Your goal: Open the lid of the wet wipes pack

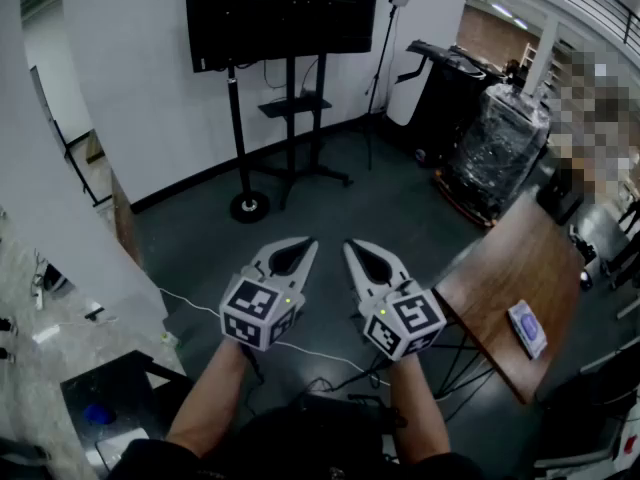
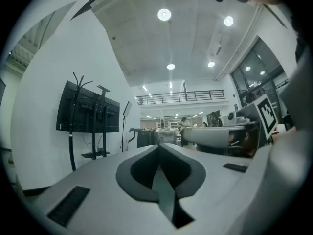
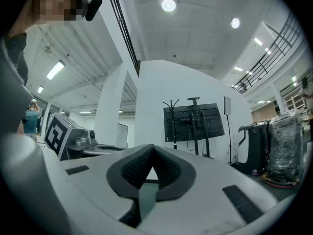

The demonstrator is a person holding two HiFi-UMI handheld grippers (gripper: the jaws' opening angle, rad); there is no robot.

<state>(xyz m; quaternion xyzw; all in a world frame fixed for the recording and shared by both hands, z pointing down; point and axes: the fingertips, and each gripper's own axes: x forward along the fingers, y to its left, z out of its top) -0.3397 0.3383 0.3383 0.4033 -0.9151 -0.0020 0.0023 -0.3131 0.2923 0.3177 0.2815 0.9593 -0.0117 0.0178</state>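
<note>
The wet wipes pack, a small blue and white packet, lies flat on the wooden table at the right of the head view. My left gripper and right gripper are side by side in mid-air over the dark floor, left of the table and well apart from the pack. Both point level and forward. The left gripper is shut with nothing in it, and the right gripper is shut and empty too. Neither gripper view shows the pack.
A large black screen on a wheeled stand stands ahead by the white wall. A plastic-wrapped stack and dark equipment sit at the back right. A white cable crosses the floor below my hands. Boxes and clutter lie at the lower left.
</note>
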